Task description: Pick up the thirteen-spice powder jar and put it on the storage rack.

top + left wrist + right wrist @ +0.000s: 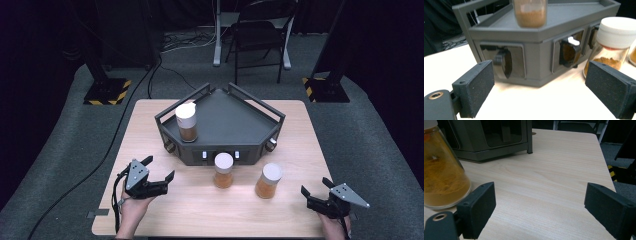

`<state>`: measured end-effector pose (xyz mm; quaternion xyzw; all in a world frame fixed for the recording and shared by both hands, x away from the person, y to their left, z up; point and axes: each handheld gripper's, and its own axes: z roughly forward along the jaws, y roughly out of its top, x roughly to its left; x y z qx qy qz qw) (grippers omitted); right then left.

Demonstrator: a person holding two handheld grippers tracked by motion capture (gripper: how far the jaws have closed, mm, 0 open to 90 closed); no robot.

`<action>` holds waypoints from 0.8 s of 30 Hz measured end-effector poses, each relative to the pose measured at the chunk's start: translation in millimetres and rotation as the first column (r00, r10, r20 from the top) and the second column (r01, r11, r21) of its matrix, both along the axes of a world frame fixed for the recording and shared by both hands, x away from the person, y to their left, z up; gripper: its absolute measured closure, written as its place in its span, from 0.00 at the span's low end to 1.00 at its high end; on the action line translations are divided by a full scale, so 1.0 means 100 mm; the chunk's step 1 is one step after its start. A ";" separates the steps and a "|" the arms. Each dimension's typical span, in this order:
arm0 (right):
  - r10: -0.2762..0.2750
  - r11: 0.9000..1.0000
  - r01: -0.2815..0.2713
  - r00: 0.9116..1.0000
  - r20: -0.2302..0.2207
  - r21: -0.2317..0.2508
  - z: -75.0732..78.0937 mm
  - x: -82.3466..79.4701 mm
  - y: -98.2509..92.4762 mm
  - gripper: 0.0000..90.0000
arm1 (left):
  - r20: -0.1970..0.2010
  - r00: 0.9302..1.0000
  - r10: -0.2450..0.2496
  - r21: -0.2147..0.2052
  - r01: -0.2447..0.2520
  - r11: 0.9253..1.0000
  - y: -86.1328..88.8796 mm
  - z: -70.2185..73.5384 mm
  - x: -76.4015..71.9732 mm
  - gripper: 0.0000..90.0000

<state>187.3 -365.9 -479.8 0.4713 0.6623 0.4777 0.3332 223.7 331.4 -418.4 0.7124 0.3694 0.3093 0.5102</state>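
Observation:
A dark grey angular rack [225, 122] stands at the middle back of the wooden table [295, 125]. One white-lidded jar of orange-brown powder [186, 122] is upright on its left side. A second jar [223, 170] stands on the table against the rack's front, and a third jar [268, 181] stands to its right. My left gripper [160, 167] is open at the front left, apart from all jars. In the left gripper view it [541, 92] faces the rack [536, 50] and the second jar [610, 47]. My right gripper [315, 185] is open at the front right, with the third jar [441, 177] just left of its jaws.
A black chair [260, 35] and a desk leg stand beyond the table. Two stands with yellow-black striped bases [107, 92] [325, 90] flank the far corners. A cable [115, 135] runs over the grey floor at left. Bare tabletop [554, 177] lies ahead of my right gripper.

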 end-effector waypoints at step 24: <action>-0.002 1.000 0.002 1.000 0.000 0.001 0.00 0.00 0.01 0.10 | -0.012 0.998 0.064 0.031 -0.063 0.998 0.19 -0.54 -0.37 0.10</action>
